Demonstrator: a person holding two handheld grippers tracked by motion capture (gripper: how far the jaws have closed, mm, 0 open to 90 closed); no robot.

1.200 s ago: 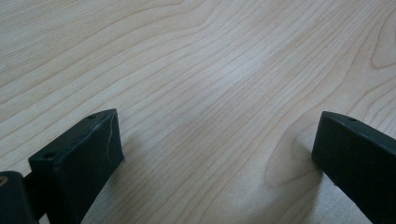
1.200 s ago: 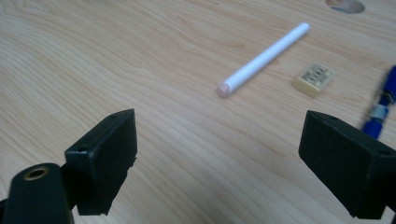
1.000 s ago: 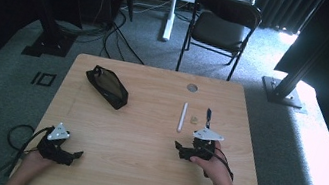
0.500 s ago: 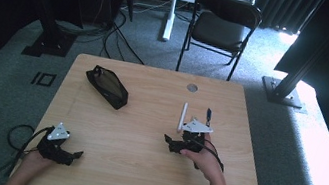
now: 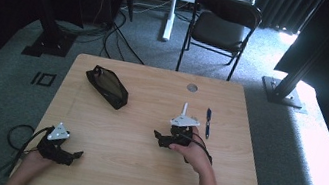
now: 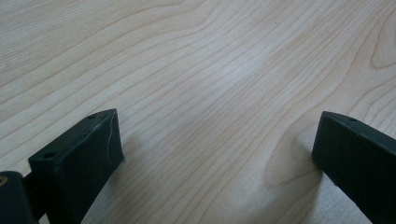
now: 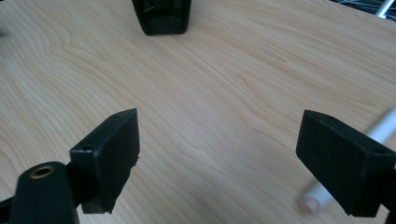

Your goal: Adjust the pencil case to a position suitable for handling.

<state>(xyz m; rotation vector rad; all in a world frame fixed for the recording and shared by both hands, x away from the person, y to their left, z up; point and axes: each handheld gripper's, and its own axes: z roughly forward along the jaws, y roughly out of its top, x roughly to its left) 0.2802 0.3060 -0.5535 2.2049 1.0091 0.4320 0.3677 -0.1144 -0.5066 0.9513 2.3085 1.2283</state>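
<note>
**2 grippers wait with jaws apart over a pale wood table**

Nearest the camera in the high view, the left gripper (image 5: 63,152) sits by the table's (image 5: 139,169) front-left corner, at about 7 o'clock from the table's middle, held in the person's left hand (image 5: 31,164). Its own view shows its 2 black jaws spread wide over bare wood grain, with nothing between them.

Farther in, at about 4 o'clock from the middle, the right hand (image 5: 193,152) grips the right gripper (image 5: 161,137), whose grey three-cornered plate faces up. The right gripper view shows this tool (image 7: 217,158) gaping too, jaws wide apart and clamped on nothing. A white pen (image 7: 345,161) lies partly behind the right-hand jaw in that view, its near end resting on the wood just beside the jaw; whether the two touch cannot be told. In the high view the white pen (image 5: 184,109) pokes out at 12 o'clock from the plate.

Just beside it, at 3 o'clock, a dark blue pen (image 5: 208,122) lies on the table, apart from the gripper.

Farther still, at about 10 o'clock from the middle, a black pencil case (image 5: 106,87) lies slantwise on the wood; its near end (image 7: 161,16) shows at the top of the right gripper view, well apart from both tools. Beyond the table's far edge stands a black folding chair (image 5: 221,26).
</note>
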